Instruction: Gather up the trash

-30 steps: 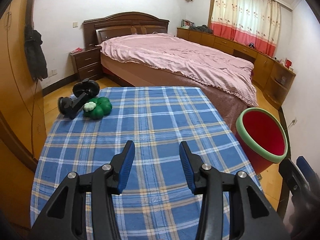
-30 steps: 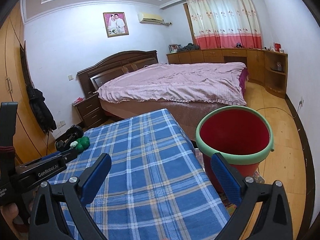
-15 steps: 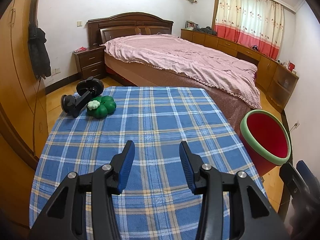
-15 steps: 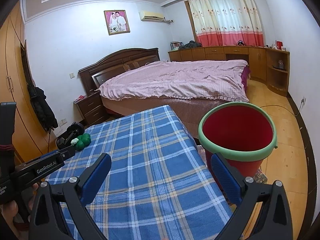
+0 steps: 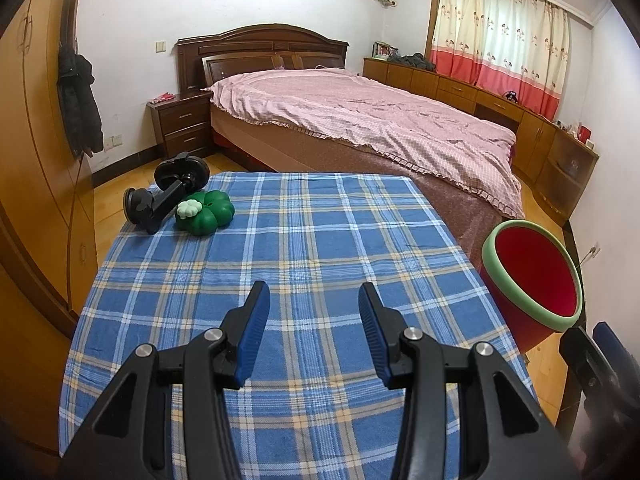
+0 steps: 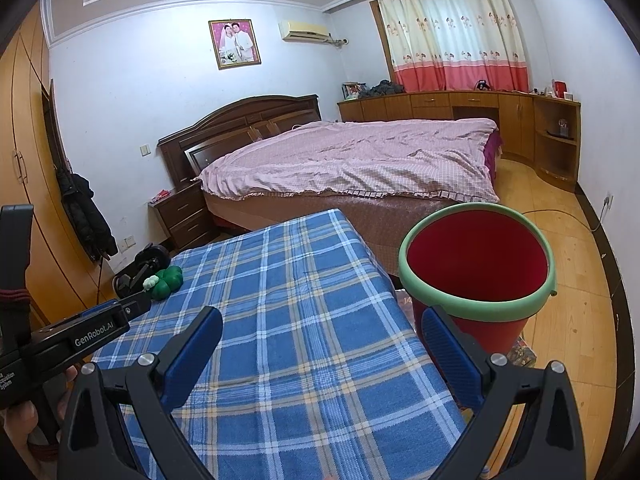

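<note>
While both claws hover over a table (image 5: 312, 240) draped in blue plaid cloth, the left claw (image 5: 314, 300) stands partly spread with nothing between its blue pads, and the right claw (image 6: 322, 328) gapes wider, also empty. At the table's far left corner lie a green clover-shaped toy (image 5: 208, 212) and, touching it, a black suction-cup holder (image 5: 164, 196). Beside the table's right edge stands a red bucket (image 6: 476, 264) with a green rim.
</note>
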{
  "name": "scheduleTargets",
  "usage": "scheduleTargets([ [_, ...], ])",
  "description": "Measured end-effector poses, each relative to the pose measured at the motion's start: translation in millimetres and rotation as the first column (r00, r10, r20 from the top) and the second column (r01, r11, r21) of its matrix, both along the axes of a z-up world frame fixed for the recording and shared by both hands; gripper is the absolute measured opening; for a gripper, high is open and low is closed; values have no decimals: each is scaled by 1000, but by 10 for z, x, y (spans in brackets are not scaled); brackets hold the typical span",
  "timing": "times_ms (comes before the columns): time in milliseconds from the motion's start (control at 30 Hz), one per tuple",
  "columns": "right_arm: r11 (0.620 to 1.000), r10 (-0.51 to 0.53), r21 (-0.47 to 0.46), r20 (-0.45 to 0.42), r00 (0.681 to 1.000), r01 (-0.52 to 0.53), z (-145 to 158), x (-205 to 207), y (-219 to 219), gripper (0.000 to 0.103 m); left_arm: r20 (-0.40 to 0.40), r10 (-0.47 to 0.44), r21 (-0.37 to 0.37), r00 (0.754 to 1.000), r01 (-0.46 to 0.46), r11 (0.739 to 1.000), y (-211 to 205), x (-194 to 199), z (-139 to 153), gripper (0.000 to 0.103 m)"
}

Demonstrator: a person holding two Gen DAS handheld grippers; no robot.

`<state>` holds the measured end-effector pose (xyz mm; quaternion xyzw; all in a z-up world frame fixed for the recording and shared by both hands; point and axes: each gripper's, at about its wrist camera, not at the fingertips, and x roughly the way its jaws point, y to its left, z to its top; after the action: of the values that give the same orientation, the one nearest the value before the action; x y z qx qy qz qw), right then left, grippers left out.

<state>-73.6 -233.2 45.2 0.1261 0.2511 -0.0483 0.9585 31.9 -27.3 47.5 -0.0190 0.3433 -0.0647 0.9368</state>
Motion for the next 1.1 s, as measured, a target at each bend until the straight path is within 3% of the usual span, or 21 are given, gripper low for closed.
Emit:
scheduleTargets([
  [1100, 1000, 3, 4, -3, 1000, -3, -19, 4, 11, 102, -5, 7, 0, 1000, -7, 1000, 30, 2, -12, 46],
])
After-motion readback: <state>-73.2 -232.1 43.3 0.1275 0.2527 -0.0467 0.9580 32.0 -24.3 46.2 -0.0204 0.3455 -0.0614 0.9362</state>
